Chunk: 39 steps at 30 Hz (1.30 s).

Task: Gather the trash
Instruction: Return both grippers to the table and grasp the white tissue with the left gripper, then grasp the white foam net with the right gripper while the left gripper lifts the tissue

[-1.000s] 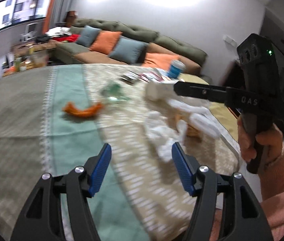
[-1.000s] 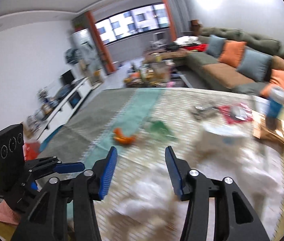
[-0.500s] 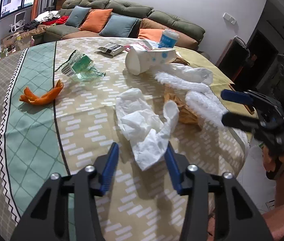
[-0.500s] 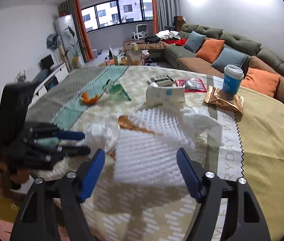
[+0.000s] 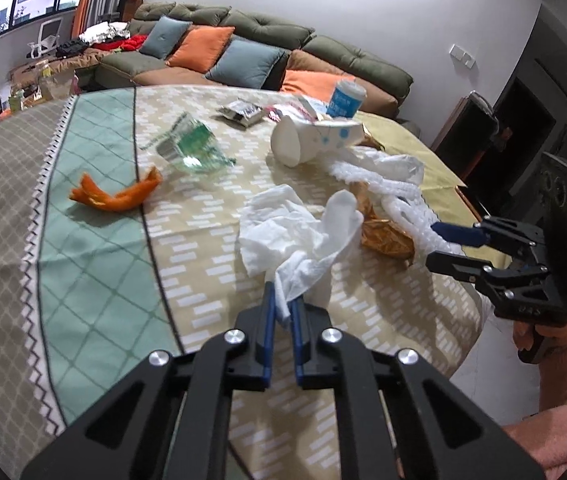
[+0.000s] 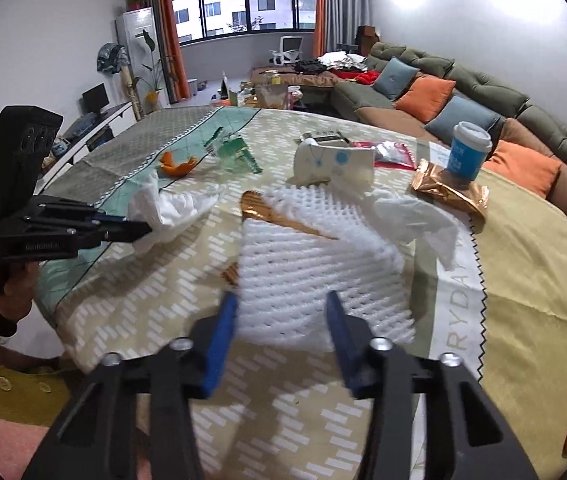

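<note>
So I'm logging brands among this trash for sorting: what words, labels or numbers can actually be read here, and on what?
"RYDAY", cut off at the start, on the tablecloth's white stripe.
Blue paper cup: white print, too blurred to read.
Left gripper: small white lettering on its body, too blurred to read.
Tipped white cup, green wrapper and dark packet: no readable text.
</note>
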### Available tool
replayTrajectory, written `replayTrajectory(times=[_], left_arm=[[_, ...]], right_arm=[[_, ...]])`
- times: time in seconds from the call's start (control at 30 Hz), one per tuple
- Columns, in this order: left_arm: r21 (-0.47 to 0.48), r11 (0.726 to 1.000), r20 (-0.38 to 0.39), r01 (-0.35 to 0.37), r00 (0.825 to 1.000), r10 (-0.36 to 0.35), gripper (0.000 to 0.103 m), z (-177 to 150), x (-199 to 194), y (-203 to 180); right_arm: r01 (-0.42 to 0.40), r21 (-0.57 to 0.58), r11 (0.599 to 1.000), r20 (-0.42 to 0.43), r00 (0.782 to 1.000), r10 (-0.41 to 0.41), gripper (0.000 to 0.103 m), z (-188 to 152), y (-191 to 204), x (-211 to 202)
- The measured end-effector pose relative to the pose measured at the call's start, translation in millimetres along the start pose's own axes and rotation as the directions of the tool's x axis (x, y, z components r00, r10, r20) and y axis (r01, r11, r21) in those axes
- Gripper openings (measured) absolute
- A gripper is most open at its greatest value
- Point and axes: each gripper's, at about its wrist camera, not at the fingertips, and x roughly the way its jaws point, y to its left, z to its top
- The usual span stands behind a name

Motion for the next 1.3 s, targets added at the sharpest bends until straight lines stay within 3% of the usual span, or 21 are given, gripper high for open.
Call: replayTrajectory(times=[0.1, 0.33, 0.53, 0.63, 0.87, 1.3], left_arm=[[-0.005, 1.0, 0.019, -0.012, 1.0, 0.012, 0.009, -1, -11, 5], [-0.022, 0.999, 0.057, -0.03, 0.998, 0.031, 0.009, -4, -33, 17], [-0.04, 0.998, 0.089, -0.048, 0.995, 0.051, 0.009, -7, -53, 26], [-0.049, 0.997, 0.104, -0.055, 0.993, 0.059, 0.009, -10, -62, 31], [-0.072, 0.994, 0.136, -0.081, 0.987, 0.09, 0.009, -17, -83, 40], [-0.175, 0.968, 0.193, -0.178, 0.958, 0.211, 0.009, -39, -138, 73]], right_arm=[[-0.03, 0.013, 0.999, 0.002, 1.0, 0.03, 0.022, 1, -2, -4], [-0.054, 0.05, 0.997, 0.039, 0.998, 0.053, 0.017, 10, -7, -21], [-0.135, 0.076, 0.988, 0.113, 0.986, 0.126, 0.017, 21, -13, -46], [-0.224, 0.071, 0.972, 0.153, 0.965, 0.211, 0.017, 28, -9, -58], [-0.397, 0.008, 0.918, 0.22, 0.896, 0.386, 0.017, 46, 15, -68], [-0.589, -0.063, 0.806, 0.16, 0.791, 0.591, 0.017, 92, 77, 1]])
